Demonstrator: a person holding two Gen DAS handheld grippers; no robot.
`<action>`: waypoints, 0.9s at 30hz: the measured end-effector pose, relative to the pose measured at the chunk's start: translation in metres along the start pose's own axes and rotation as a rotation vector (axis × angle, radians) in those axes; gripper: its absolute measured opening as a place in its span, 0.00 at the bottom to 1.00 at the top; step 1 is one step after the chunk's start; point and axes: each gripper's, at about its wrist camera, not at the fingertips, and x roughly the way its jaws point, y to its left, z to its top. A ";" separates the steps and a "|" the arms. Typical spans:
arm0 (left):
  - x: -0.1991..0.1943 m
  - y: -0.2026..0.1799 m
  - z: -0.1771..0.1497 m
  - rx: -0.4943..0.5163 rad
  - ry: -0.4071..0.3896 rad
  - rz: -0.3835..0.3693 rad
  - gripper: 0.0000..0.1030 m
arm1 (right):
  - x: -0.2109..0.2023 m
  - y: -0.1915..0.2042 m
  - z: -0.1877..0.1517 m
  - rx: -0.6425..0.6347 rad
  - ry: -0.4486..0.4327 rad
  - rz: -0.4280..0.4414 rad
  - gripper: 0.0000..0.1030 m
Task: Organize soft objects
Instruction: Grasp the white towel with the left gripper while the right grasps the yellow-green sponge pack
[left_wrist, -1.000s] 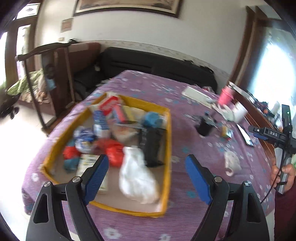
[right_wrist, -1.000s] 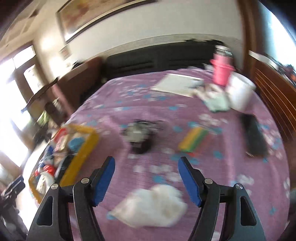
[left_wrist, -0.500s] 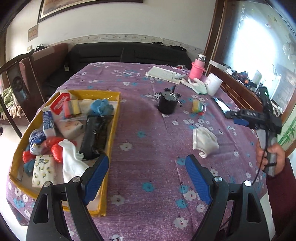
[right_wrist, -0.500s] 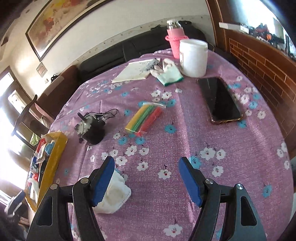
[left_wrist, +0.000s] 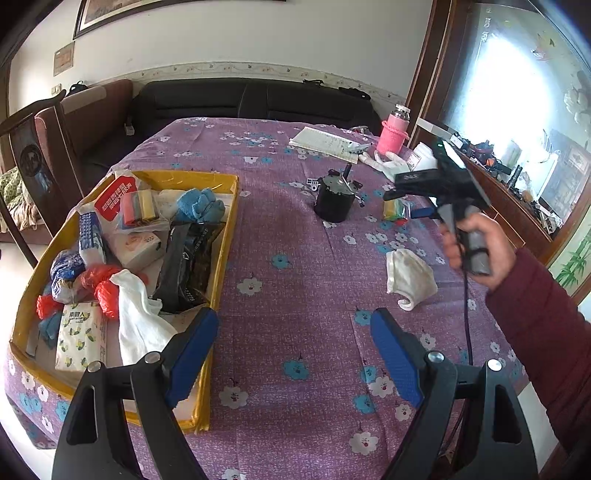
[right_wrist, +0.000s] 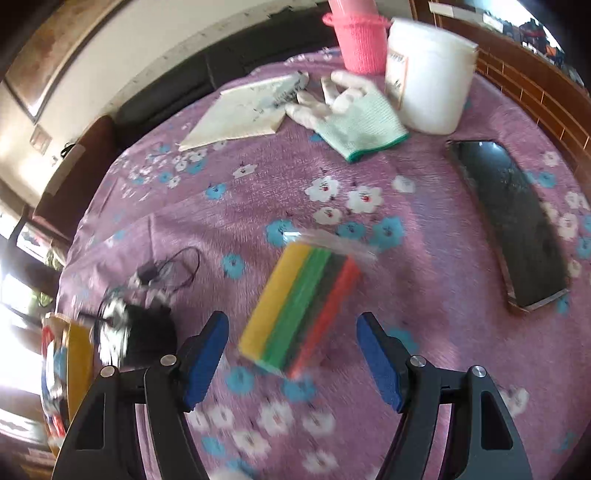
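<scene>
A bagged pack of yellow, green and red sponges lies on the purple flowered tablecloth, just ahead of my right gripper, which is open above it and touches nothing. From the left wrist view the same sponge pack sits below the right gripper, held by a hand in a red sleeve. My left gripper is open over bare cloth. A yellow cardboard tray to its left holds several soft items. A white cloth mask lies ahead to the right.
A black motor with wires stands mid-table. A white-green glove, a white jar, a pink bottle, a notepad and a black phone lie at the far side. A black sofa is beyond the table.
My right gripper swung from the white mask forward and down to hover over the sponge pack. My left gripper shifted right, from over the tray to over bare cloth.
</scene>
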 end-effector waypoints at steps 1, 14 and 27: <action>0.001 0.001 0.000 0.000 0.002 0.002 0.82 | 0.004 0.002 0.002 0.004 0.003 -0.012 0.73; 0.049 -0.034 0.010 0.074 0.085 -0.053 0.82 | -0.016 -0.022 -0.020 -0.089 0.020 -0.082 0.43; 0.148 -0.136 0.031 0.281 0.191 -0.143 0.81 | -0.080 -0.079 -0.089 -0.078 0.005 0.032 0.44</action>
